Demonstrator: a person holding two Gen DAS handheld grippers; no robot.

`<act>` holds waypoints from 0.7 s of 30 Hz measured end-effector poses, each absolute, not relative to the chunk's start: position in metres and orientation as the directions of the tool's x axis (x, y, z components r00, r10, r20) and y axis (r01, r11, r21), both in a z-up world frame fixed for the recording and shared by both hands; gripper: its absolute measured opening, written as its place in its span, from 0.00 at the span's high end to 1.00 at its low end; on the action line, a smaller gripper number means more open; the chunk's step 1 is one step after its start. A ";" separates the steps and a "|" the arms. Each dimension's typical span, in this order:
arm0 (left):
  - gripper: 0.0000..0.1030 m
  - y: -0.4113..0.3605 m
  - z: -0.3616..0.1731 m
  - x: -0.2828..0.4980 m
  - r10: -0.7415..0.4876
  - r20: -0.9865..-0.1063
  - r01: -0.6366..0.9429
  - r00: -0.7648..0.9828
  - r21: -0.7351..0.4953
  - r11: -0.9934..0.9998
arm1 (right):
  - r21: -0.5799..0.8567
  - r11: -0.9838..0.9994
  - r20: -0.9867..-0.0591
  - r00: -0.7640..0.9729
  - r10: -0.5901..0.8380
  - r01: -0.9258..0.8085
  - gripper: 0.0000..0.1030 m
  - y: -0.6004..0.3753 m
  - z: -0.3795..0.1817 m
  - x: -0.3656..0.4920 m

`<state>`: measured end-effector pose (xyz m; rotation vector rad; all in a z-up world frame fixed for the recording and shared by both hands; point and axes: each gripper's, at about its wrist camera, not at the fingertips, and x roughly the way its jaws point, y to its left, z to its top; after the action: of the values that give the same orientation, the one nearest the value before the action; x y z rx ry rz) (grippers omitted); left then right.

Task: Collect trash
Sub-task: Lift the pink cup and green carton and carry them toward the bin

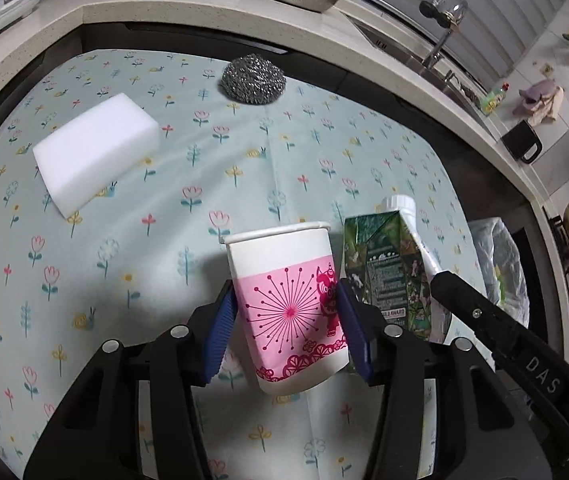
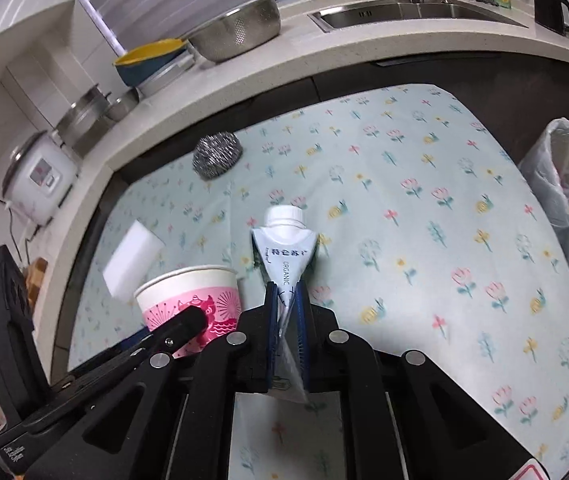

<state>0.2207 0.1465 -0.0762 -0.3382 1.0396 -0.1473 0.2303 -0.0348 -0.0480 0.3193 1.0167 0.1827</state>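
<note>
Left hand-held gripper point(image 1: 286, 320): blue pads pressed on both sides of the pink-and-white paper cup point(image 1: 288, 304), jaws about half apart, cup tilted and clear of the desk point(image 1: 244, 152). Right hand-held gripper point(image 2: 284, 320): jaws nearly together, clamped on the flattened lower part of the milk carton point(image 2: 284, 256), white cap pointing away from the camera. Carton sits just right of the cup, close beside it; contact between them cannot be told. Beyond the cup to the left, a white sponge block point(image 1: 96, 152) lies on the floral cloth. Farther beyond the cup, near the cloth's far edge, a steel scourer point(image 1: 253, 78). Right of the carton, off the desk edge, a bin lined with a plastic bag point(image 2: 564, 184).
</note>
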 end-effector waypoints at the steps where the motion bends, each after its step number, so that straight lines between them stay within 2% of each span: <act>1: 0.54 0.145 -0.077 0.219 -0.276 -0.821 -0.038 0.499 -0.339 0.940 | 0.343 0.939 -0.813 0.501 0.298 -0.002 0.90 -0.036 -0.050 0.230; 10: 0.55 0.136 -0.078 0.218 -0.245 -0.827 -0.028 0.506 -0.299 0.954 | 0.417 0.908 -0.827 0.400 0.396 -0.036 0.84 -0.027 -0.071 0.240; 18: 0.55 0.132 -0.080 0.218 -0.244 -0.827 -0.020 0.506 -0.294 0.955 | 0.434 0.901 -0.831 0.392 0.395 0.014 0.85 -0.034 -0.080 0.242; 21: 0.58 0.129 -0.077 0.217 -0.269 -0.828 -0.010 0.493 -0.315 0.949 | 0.400 0.916 -0.831 0.430 0.354 0.019 0.85 -0.034 -0.071 0.234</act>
<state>0.2175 0.1293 -0.0774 -0.2950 1.0477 -0.1598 0.2343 -0.0344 -0.0715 0.3775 1.1139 0.2154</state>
